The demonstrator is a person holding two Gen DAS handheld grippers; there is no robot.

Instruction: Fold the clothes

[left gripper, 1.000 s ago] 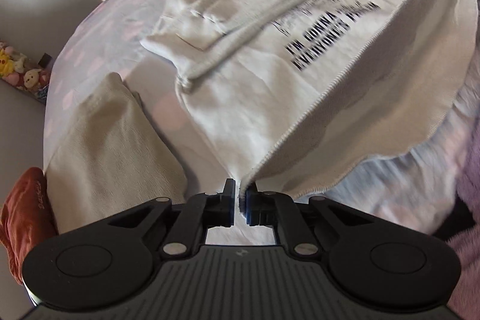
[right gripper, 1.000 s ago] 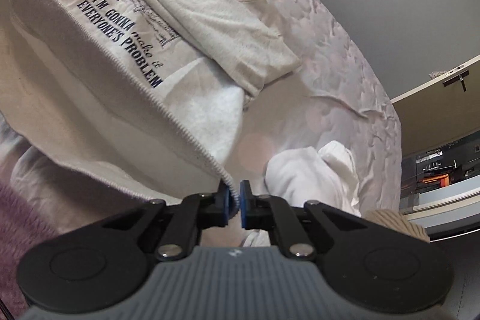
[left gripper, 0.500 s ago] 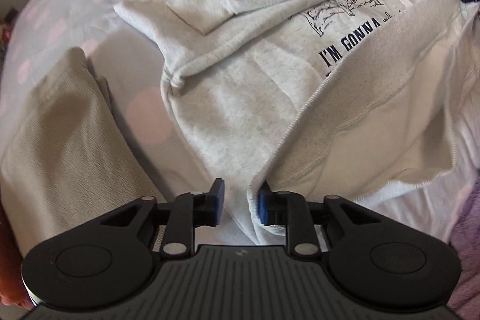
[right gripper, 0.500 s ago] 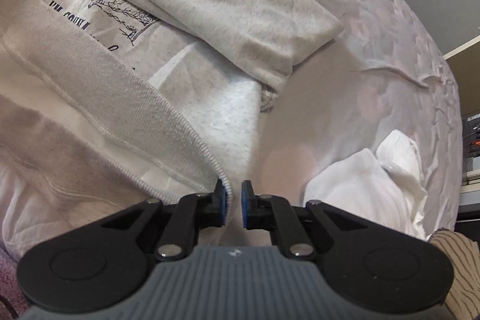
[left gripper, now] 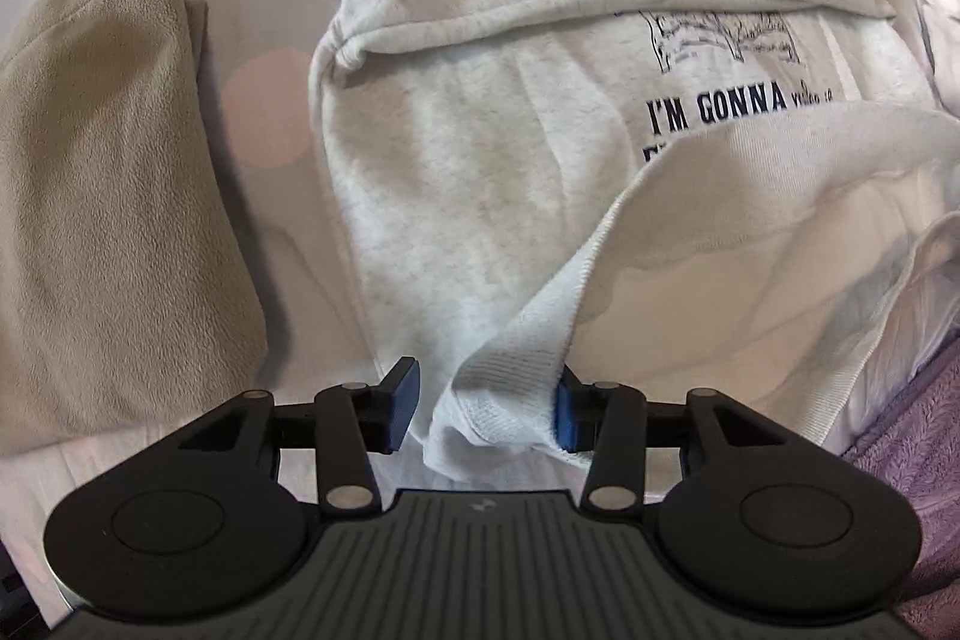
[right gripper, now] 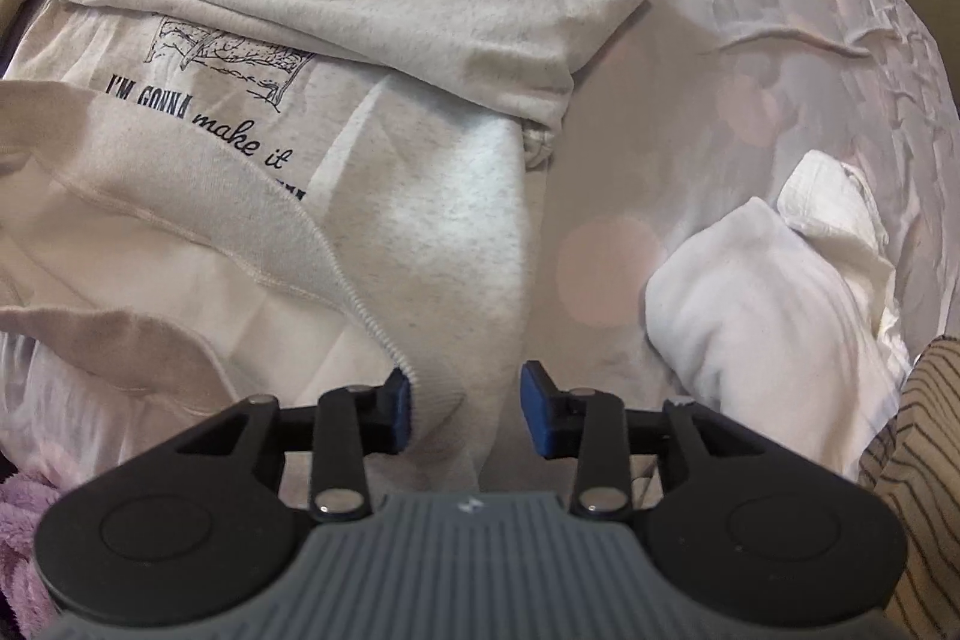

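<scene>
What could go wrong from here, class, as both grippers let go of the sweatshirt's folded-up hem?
1. The hem is bunched and sagging in the middle, so the fold may settle crooked across the sweatshirt.
2. Both sets of jaws are opening, but ribbing lies between the left gripper fingers and against one right gripper pad; pulling away could drag it askew.

One grey sweatshirt [left gripper: 468, 172], one tan folded garment [left gripper: 102, 196], one white garment [right gripper: 774, 274] and two grippers [left gripper: 486, 406] [right gripper: 467, 409] were counted on one bed [right gripper: 780, 58].
</scene>
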